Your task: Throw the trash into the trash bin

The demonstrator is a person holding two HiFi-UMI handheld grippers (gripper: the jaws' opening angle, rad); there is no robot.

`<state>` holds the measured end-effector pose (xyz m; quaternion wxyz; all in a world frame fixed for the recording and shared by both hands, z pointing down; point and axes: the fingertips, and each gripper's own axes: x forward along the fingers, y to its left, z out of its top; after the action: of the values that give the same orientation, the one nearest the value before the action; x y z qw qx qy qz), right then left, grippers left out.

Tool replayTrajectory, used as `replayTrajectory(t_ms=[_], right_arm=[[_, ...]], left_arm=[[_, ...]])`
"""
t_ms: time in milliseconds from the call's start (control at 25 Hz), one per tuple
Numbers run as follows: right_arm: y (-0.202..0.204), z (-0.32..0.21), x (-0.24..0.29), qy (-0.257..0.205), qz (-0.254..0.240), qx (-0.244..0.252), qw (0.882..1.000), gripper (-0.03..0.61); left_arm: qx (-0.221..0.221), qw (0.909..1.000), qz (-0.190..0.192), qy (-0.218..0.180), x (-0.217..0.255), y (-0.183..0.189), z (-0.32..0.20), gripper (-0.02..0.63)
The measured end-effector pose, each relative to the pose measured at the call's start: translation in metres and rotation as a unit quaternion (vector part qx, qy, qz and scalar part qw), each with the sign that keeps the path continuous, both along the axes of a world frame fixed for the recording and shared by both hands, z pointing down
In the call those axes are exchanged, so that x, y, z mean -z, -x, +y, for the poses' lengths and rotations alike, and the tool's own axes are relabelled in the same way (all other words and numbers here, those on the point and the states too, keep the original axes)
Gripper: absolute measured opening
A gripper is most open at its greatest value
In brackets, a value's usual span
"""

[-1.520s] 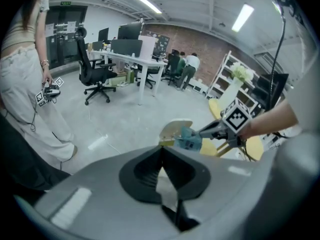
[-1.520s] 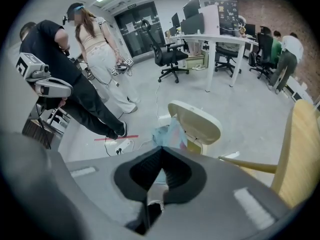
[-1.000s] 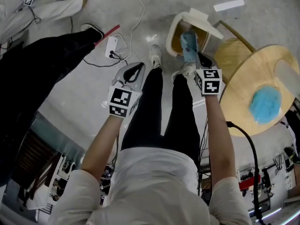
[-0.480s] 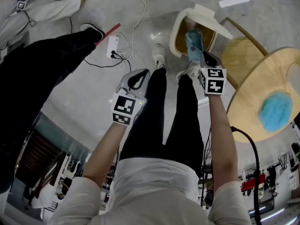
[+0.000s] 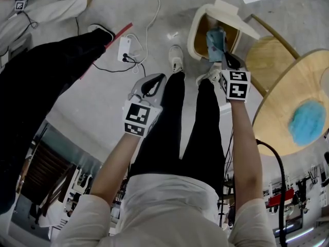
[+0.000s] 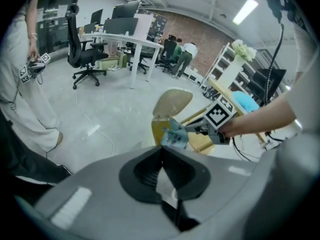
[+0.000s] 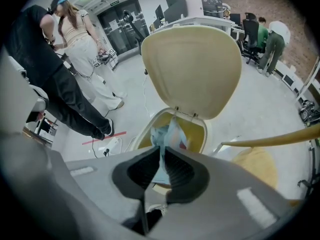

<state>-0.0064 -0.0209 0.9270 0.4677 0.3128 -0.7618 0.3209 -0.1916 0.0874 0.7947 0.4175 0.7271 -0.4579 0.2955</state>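
Release step: the trash (image 5: 216, 42) hangs over the mouth of the trash bin (image 5: 193, 35). Judged best: keep it centred over the opening, away from the raised lid (image 5: 234, 17), then spread the jaws fully so the crumpled blue-and-white piece falls free.
Trash and holder: the right hand-held gripper (image 5: 222, 59) pinches the trash at its near end. The rest sticks out beyond the jaw tips, towards the bin's yellow inside.
Place in picture: upper right of the head view, centre of the right gripper view (image 7: 167, 134).
Bin: on the floor, lid tilted back behind the opening (image 7: 192, 69).
Left hand-held gripper (image 5: 149, 84): jaws pressed together, nothing between them, well apart from the bin.
Table (image 5: 272, 122): right edge, beside the bin.
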Motion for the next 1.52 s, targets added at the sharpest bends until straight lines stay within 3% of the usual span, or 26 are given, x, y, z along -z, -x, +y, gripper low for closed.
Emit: replayTrajectory(t_ms=[80, 560, 1000, 1520], right_arm=[[0.002, 0.002, -0.002, 0.006, -0.001, 0.004, 1.0, 0.096], [-0.004, 0.009, -0.005, 0.013, -0.002, 0.001, 1.0, 0.101], [0.002, 0.012, 0.017, 0.013, -0.019, 0.02, 1.0, 0.05], [0.004, 0.018, 0.091, -0.02, -0.036, 0.02, 0.999, 0.005]], left_arm=[[0.0, 1.0, 0.002, -0.001, -0.002, -0.002, -0.003, 0.003], [0.003, 1.0, 0.008, 0.004, -0.01, -0.01, -0.004, 0.003], [0.013, 0.9998, 0.004, -0.014, 0.002, -0.014, -0.016, 0.003], [-0.002, 0.9986, -0.005, -0.053, 0.064, -0.025, -0.03, 0.003]])
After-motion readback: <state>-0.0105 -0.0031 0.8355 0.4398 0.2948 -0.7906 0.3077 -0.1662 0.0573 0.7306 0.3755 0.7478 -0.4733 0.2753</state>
